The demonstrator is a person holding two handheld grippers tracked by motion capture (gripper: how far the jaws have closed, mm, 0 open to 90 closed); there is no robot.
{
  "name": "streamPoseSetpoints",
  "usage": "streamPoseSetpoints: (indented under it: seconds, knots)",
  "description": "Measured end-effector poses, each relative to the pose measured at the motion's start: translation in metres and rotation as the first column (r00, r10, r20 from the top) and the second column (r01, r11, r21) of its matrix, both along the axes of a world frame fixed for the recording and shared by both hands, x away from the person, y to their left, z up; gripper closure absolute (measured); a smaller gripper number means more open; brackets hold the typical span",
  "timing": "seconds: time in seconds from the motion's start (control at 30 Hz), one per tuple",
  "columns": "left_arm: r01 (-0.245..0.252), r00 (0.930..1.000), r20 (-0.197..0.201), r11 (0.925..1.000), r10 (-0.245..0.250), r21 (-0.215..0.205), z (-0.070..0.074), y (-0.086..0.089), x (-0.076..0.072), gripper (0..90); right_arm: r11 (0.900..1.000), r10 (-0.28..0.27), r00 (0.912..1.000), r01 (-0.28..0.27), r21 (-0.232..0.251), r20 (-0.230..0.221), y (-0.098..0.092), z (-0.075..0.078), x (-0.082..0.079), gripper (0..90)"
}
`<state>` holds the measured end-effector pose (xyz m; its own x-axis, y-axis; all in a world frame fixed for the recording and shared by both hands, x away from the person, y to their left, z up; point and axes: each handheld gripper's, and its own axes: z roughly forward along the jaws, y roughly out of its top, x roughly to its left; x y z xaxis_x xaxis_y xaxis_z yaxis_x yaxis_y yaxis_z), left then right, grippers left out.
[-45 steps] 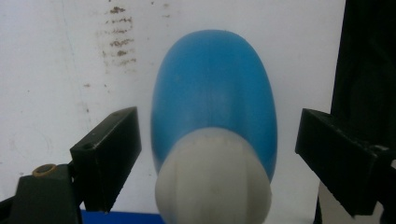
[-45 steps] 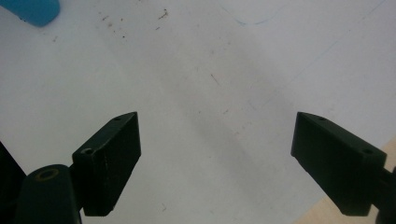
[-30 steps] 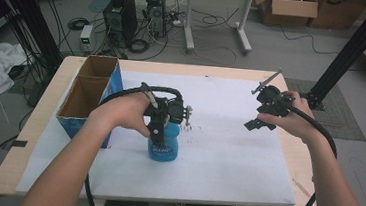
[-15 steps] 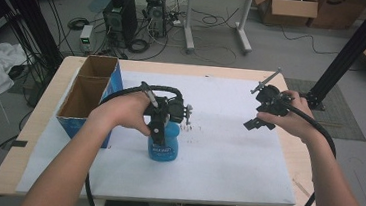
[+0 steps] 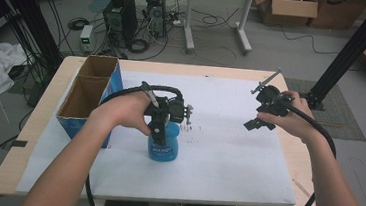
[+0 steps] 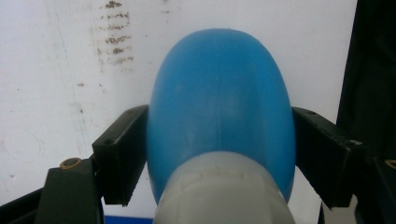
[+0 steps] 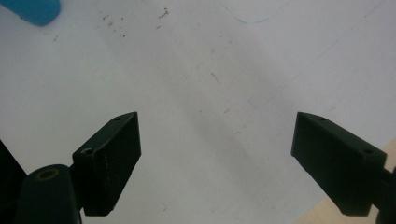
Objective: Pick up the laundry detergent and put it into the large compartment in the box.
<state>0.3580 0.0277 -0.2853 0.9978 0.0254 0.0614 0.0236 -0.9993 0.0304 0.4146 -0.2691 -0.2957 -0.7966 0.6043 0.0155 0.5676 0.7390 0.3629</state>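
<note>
We see left gripper [image 6: 219, 154] jaws just closing, pads against the bottle [image 6: 222, 107] | right gripper [image 7: 217, 158] spread wide over the sheet [image 7: 210, 70], grasping nothing

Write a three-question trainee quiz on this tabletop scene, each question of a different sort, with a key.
1. True or false: the left gripper has its jaws on either side of the blue bottle.
2. Multiple choice: what lies between the jaws of the right gripper? A) a blue bottle B) nothing, just the white table cover below C) a cardboard flap
3. Fill in the missing word: on the table's left side stands an open cardboard box with blue outer walls and ___ compartments.

Key
1. True; both pads meet the bottle's sides in the left gripper view.
2. B
3. two
</note>
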Motion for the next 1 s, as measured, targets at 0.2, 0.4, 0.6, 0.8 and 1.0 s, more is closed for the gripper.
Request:
streamPoseSetpoints:
  seconds: [0.2, 0.4, 0.6, 0.8, 1.0]
  knots:
    - [0.001, 1.0000, -0.004, 1.0000, -0.001, 0.001, 0.0001, -0.0006, -0.0002, 26.5, 1.000, -0.002, 1.0000, 0.002, 0.001, 0.001, -0.0011, 0.0008, -0.0004, 15.8]
    - [0.001, 0.9999, -0.010, 1.0000, -0.001, -0.004, 0.0008, -0.0012, 0.0002, 29.2, 1.000, 0.000, 1.0000, 0.000, 0.006, 0.000, -0.0020, 0.0001, -0.0008, 15.7]
    - [-0.003, 0.9999, -0.016, 1.0000, 0.003, 0.002, 0.0006, -0.0013, 0.0010, 30.0, 1.000, 0.001, 1.0000, -0.001, 0.007, 0.000, -0.0021, 0.0001, -0.0009, 15.7]
    - [-0.010, 0.9998, -0.016, 0.9999, 0.010, 0.008, 0.0003, -0.0006, 0.0019, 31.5, 1.000, -0.002, 1.0000, 0.002, 0.010, -0.003, -0.0027, -0.0004, -0.0008, 15.7]
    - [-0.025, 0.9993, -0.028, 0.9996, 0.026, 0.016, -0.0009, -0.0002, 0.0040, 35.3, 1.000, -0.002, 1.0000, 0.002, 0.015, -0.006, -0.0030, -0.0013, -0.0007, 15.7]
